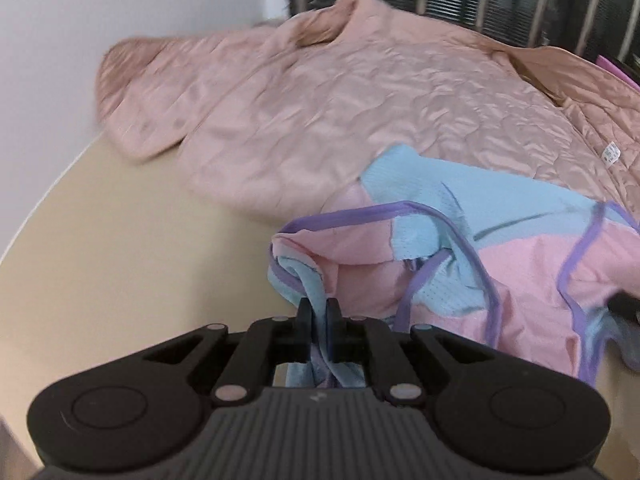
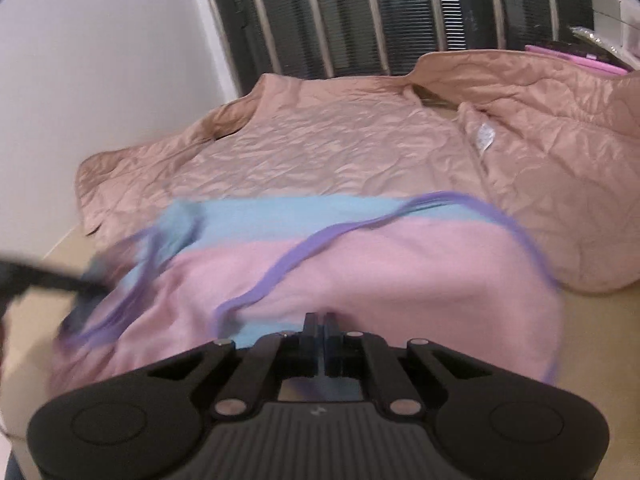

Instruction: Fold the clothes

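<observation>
You pinch a bunched blue edge of the pink-and-blue top (image 1: 460, 248) in your left gripper (image 1: 318, 312), while your right gripper (image 2: 320, 322) is pressed together on its pink hem, apparently to spread it across the desk (image 1: 120, 248); beyond both grippers, a quilted jacket (image 1: 320, 112) waits.

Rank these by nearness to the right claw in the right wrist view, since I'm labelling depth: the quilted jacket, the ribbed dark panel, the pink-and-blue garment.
1. Pink-and-blue garment, pinched in the right claw.
2. Quilted jacket, spread behind it.
3. Ribbed dark panel, at the back.
</observation>
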`<state>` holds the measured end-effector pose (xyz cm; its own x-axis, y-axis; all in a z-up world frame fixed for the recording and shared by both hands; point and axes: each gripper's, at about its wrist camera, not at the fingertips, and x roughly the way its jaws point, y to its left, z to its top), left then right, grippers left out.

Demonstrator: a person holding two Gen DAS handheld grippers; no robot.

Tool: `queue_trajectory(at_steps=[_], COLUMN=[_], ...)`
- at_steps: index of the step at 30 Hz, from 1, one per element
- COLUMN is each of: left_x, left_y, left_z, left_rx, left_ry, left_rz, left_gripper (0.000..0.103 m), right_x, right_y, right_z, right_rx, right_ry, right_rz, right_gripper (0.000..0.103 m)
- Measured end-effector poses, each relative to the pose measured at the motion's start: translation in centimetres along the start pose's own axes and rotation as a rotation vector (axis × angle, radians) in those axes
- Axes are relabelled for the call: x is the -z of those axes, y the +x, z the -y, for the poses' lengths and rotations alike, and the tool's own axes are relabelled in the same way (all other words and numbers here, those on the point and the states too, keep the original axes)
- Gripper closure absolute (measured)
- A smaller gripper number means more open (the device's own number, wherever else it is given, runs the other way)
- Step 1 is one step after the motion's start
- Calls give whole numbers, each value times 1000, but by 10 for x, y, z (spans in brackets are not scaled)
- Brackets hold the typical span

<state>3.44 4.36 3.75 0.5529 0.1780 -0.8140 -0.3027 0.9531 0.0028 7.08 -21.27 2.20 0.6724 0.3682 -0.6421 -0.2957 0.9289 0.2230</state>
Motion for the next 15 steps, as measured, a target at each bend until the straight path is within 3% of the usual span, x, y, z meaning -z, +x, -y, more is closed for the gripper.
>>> queue_trajectory(at_steps=[5,6,7,8,9,10,12,15], left_x=[17,18,15,10,7,3,-2,-4], left_y=[-19,-23,-28,-32,-35,-38,-36,-21], left_z=[3,6,8,12,17,21,33,52], left_rx=[48,64,77,79,77,75,61,45], left_ry=[-18,-1,17,42,78,115,202,345], left_rz=[-47,-46,-27,0,35,69,115,125], left_gripper=[97,95,87,80,62,52,47,32], right_x=[-17,-19,-19,-19,-19,-18,-17,-11], right_y=[16,16,10,5,-2,-10,-27,-42], right_z=[9,10,10,10,9,6,-3,-28], right_rx=[37,40,32,24,8,-25,-80,-141], right_ry=[27,38,48,58,67,71,66,-4], right_rz=[-1,7,21,35,51,69,104,100], right_gripper=[100,96,93,82,65,55,32,25])
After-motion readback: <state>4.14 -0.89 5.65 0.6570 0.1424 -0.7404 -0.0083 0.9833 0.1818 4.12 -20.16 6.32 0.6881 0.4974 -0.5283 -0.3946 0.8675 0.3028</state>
